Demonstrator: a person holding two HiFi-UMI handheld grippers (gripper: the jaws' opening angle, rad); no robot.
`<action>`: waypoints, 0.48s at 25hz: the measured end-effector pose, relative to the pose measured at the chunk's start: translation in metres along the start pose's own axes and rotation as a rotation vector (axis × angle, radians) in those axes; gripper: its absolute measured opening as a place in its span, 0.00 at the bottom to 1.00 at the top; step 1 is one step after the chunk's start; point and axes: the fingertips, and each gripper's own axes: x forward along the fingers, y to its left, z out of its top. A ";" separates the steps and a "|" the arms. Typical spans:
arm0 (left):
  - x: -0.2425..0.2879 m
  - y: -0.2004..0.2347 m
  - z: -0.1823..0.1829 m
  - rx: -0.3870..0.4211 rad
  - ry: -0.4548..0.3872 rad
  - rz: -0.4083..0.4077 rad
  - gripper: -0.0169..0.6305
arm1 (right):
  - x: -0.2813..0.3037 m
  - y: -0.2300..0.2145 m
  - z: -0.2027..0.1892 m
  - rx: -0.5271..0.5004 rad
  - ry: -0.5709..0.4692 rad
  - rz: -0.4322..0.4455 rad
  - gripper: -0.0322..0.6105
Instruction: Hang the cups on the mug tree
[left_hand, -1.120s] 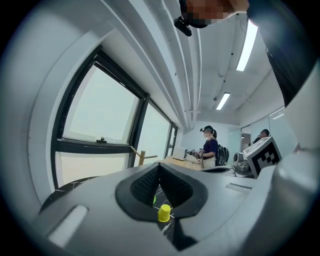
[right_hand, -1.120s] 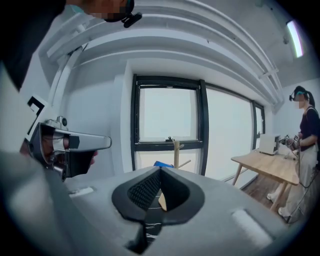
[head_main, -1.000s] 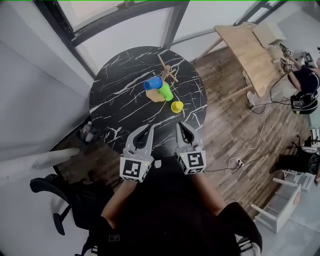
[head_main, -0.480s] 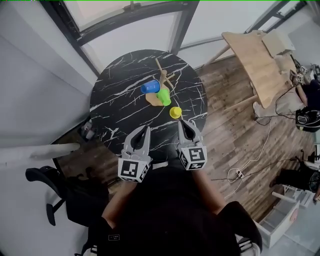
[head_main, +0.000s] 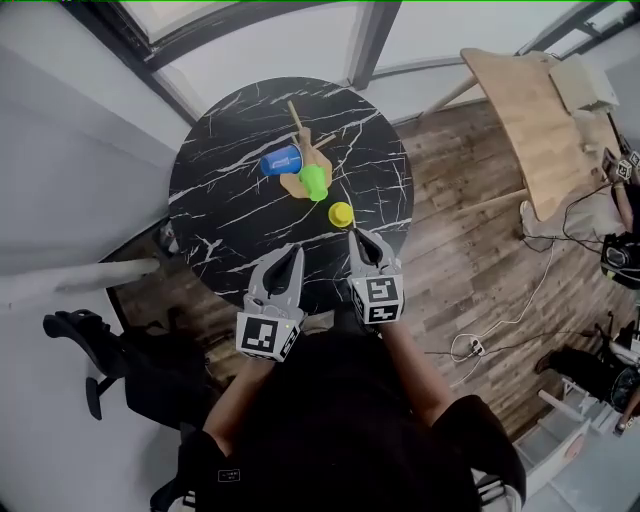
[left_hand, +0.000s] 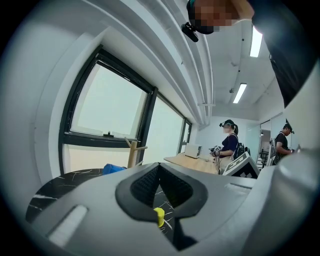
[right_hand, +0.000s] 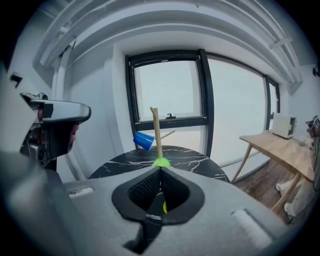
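**Q:** Table and tongs?
**A:** Round marble table (head_main: 215, 215). Left gripper (head_main: 295, 252) and right gripper (head_main: 357, 236) are above its near edge, both clamped fully together and empty.
**Q:** Tree and cups?
**A:** Tree (right_hand: 155, 131) is mid-table. Blue cup (head_main: 281, 160) is on a peg, green cup (head_main: 315, 181) at the base, and yellow cup (head_main: 341, 213) on the table near the right gripper.

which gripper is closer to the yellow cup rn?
Right. In the head view the right gripper sits just below and right of the yellow cup, not touching it. The left gripper is farther off, to the cup's lower left.
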 end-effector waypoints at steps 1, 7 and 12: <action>0.003 0.000 -0.003 -0.001 0.006 0.007 0.02 | 0.004 -0.003 -0.005 0.002 0.014 0.003 0.05; 0.018 0.005 -0.009 -0.011 0.015 0.042 0.02 | 0.027 -0.013 -0.035 0.010 0.096 0.014 0.09; 0.030 0.007 -0.016 -0.022 0.032 0.053 0.02 | 0.045 -0.020 -0.055 0.014 0.150 0.017 0.20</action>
